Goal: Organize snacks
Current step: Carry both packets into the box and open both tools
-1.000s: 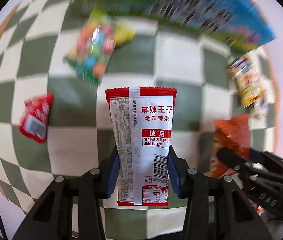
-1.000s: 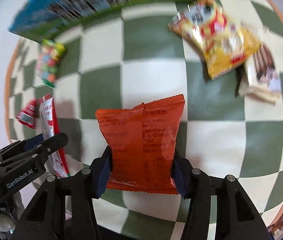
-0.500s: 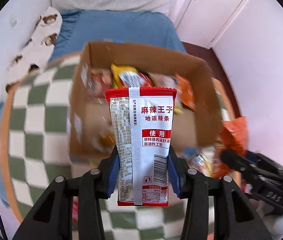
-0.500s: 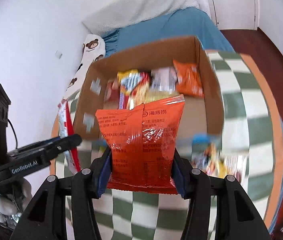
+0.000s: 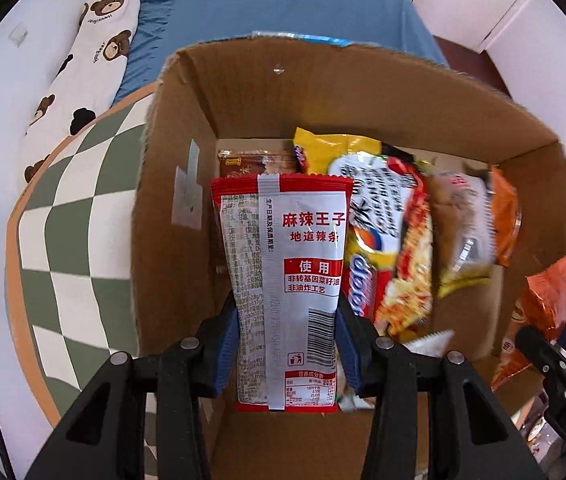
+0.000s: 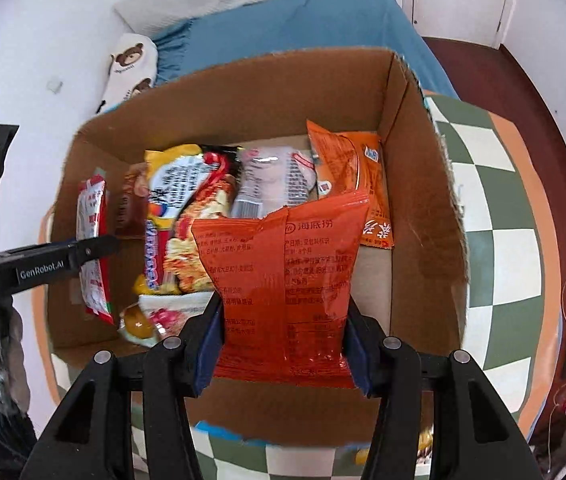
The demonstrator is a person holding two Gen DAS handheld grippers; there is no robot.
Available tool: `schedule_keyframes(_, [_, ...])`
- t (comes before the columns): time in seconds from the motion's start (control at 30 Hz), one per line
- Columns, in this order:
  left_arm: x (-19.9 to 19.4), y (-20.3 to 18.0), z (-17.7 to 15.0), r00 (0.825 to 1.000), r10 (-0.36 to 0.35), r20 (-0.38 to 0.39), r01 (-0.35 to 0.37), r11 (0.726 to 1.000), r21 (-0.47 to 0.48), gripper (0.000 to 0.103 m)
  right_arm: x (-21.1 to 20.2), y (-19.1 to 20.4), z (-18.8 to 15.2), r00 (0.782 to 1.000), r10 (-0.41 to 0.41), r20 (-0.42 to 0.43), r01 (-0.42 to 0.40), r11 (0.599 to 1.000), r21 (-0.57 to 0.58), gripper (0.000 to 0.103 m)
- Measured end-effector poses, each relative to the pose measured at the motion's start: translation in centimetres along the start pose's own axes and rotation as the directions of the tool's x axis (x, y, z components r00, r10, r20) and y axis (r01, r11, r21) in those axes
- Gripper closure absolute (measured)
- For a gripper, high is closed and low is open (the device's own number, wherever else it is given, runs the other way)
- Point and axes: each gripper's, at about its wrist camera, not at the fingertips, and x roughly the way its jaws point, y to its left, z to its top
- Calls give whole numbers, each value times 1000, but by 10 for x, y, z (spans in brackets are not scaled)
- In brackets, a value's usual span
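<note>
Over the cardboard box [image 5: 363, 92], your left gripper [image 5: 287, 344] is easing its jaws apart, the red-and-white spicy strip packet [image 5: 283, 264] between its pads. Your right gripper [image 6: 283, 344] clamps the orange snack bag [image 6: 283, 280] above the box's right side, noodle packets [image 6: 191, 208] below.

The red-and-white snack packet [image 5: 283, 276] reads 麻辣王子, 地道辣条, and 使用 on a red band, above a barcode. The orange packet [image 6: 283, 280] carries 海底捞 near its top edge. The left gripper's finger [image 6: 43, 266] is lettered GenRobot.AI. The bear-print pillow [image 5: 79, 60] bears small illegible writing.
</note>
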Motion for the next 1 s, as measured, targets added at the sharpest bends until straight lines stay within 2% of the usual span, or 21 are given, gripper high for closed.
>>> schedule_keyframes(0.07, [10,1,6,999,17,-31,-17,1000,7,57,11,-3,4,1000,3,-20,-3,1000,11,47])
schedule_keyframes(0.1, [14,0,8,999,17,-47,-17,1000,11,52,19,-5,6,999,2,-41,-1,1000,20,46])
schedule_keyframes(0.13, [16,-1,10,998,16,-54,-15,1000,13,49,26,-7,7,998,2,-66,0,1000,26,41])
schedule_keyframes(0.17, [18,-3,11,998,6,-58,-5,1000,22,43,34,-9,8,995,-4,-95,7,1000,27,25])
schedule_keyframes(0.3, [18,-16,10,999,-2,-36,4,998,61,21,52,-2,6,987,-35,-155,33,999,-19,16])
schedule_keyframes(0.37, [19,-18,9,1000,10,-28,-8,999,51,20,53,5,5,987,-40,-155,34,999,-41,8])
schedule_keyframes(0.57, [11,-13,-1,1000,-27,13,26,1000,5,20,41,2,4,993,-31,-117,29,999,-20,8])
schedule_keyframes(0.67, [2,-14,-16,998,-41,40,40,999,15,0,29,3,2,995,-55,-78,53,998,-30,7])
schedule_keyframes(0.83, [-14,-14,-40,994,-48,95,48,999,5,0,6,4,-7,997,-74,-16,73,996,-43,4])
schedule_keyframes(1.0, [-45,-20,-69,982,-62,180,64,998,-4,0,-19,4,-20,993,-106,54,109,992,-55,4])
